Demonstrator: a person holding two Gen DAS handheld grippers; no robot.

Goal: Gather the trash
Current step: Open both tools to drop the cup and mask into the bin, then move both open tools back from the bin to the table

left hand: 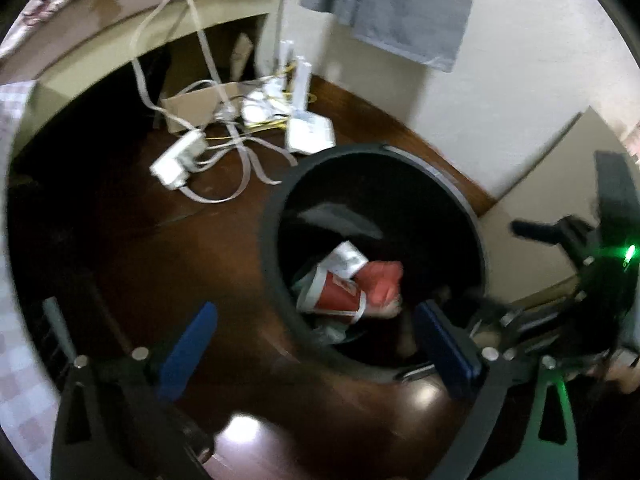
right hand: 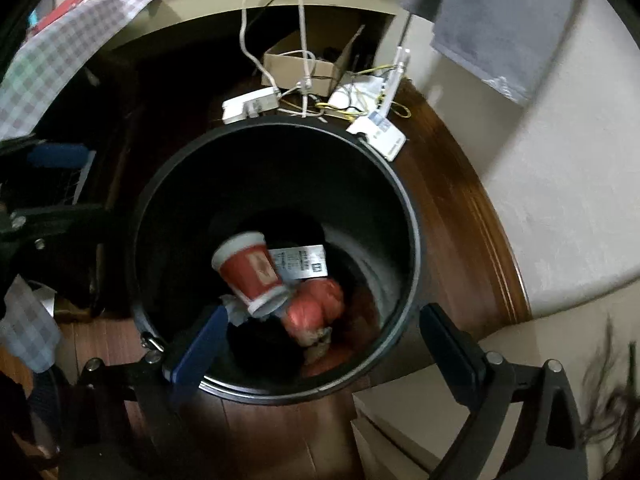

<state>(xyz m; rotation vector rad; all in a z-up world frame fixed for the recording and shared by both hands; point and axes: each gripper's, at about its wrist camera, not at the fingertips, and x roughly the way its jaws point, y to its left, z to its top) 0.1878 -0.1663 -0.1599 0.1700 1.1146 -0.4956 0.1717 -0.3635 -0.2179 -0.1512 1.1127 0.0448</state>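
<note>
A black round trash bin (left hand: 276, 208) (right hand: 408, 216) stands on the dark wood floor. Inside it, a red paper cup (left hand: 336, 294) (right hand: 250, 270) lies tilted beside a crumpled red wrapper (left hand: 382, 280) (right hand: 314, 306) and a white printed slip (left hand: 348, 258) (right hand: 300, 262). My left gripper (left hand: 316, 308) hangs open over the bin's near rim, nothing between its blue pads. My right gripper (right hand: 325, 312) points down into the bin's mouth, open and empty; the cup sits apart from its pads. The bottom of the bin is dark.
Behind the bin lie a white power strip (left hand: 176, 160) (right hand: 250, 106), tangled cables (left hand: 240, 148), a white router (left hand: 310, 130) (right hand: 378, 136) and a cardboard box (right hand: 300, 66). A grey cloth (left hand: 392, 4) hangs on the pale wall. A checked cloth (right hand: 60, 52) drapes at left.
</note>
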